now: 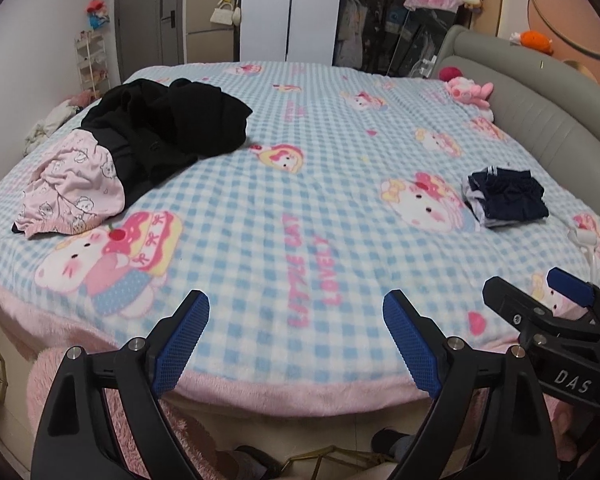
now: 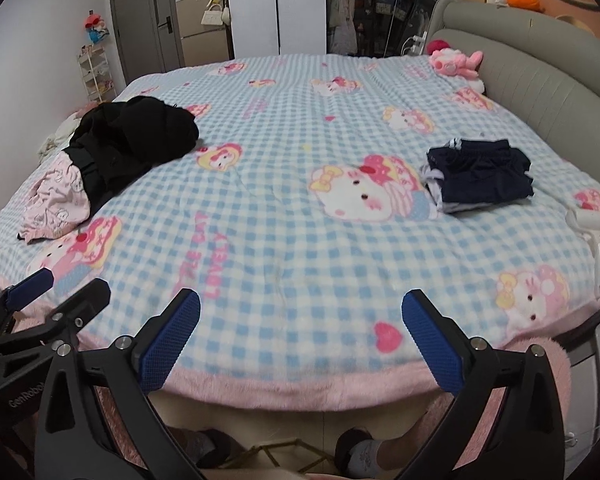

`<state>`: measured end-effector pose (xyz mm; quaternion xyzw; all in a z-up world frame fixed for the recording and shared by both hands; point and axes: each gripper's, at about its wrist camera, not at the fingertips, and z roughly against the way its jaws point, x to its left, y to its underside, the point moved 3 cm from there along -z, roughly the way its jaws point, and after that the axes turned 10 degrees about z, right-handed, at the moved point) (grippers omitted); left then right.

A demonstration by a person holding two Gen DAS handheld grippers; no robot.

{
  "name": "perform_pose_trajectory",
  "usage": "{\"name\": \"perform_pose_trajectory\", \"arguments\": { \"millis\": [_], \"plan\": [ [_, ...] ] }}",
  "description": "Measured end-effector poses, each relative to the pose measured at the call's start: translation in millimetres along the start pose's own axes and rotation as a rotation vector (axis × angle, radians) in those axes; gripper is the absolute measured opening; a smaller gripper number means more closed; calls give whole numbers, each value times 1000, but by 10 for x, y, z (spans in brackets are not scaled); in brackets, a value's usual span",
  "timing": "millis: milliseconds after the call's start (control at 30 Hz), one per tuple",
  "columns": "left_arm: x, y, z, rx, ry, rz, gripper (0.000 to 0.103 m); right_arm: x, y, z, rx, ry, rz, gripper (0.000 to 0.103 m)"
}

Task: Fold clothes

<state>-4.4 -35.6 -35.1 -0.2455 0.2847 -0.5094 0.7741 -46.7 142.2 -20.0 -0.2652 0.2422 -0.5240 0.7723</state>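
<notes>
A heap of unfolded clothes lies at the bed's left side: a black garment [image 1: 168, 128] on top and a pink printed garment [image 1: 72, 188] under its near end. The heap also shows in the right wrist view, black [image 2: 136, 140] and pink [image 2: 58, 200]. A folded stack with a navy piece on top [image 1: 508, 198] [image 2: 480, 176] lies at the right. My left gripper [image 1: 296, 336] is open and empty above the bed's near edge. My right gripper [image 2: 300, 332] is open and empty beside it, also seen at the right in the left wrist view [image 1: 548, 300].
The bed carries a blue checked blanket [image 1: 300, 200] with cartoon cats and a pink fringe. A grey headboard [image 1: 548, 120] runs along the right. A pink plush toy [image 2: 456, 62] lies by it. A white lint roller [image 2: 588, 224] lies at the right edge. Wardrobes and a shelf stand behind.
</notes>
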Motion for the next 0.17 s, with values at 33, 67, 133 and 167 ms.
{"name": "perform_pose_trajectory", "arguments": {
  "millis": [33,67,133,167],
  "plan": [
    [-1,6,-6,-1,-3,-1,91,-5,2,-3,0,1,2,102],
    [2,2,-8,-2,-5,1,91,-10,3,-6,-1,3,4,102],
    [0,-10,-2,-5,-7,2,91,-12,-5,4,-8,8,6,102],
    [-4,-15,0,-4,-9,-1,91,-16,-14,3,-9,7,5,102]
  ]
}}
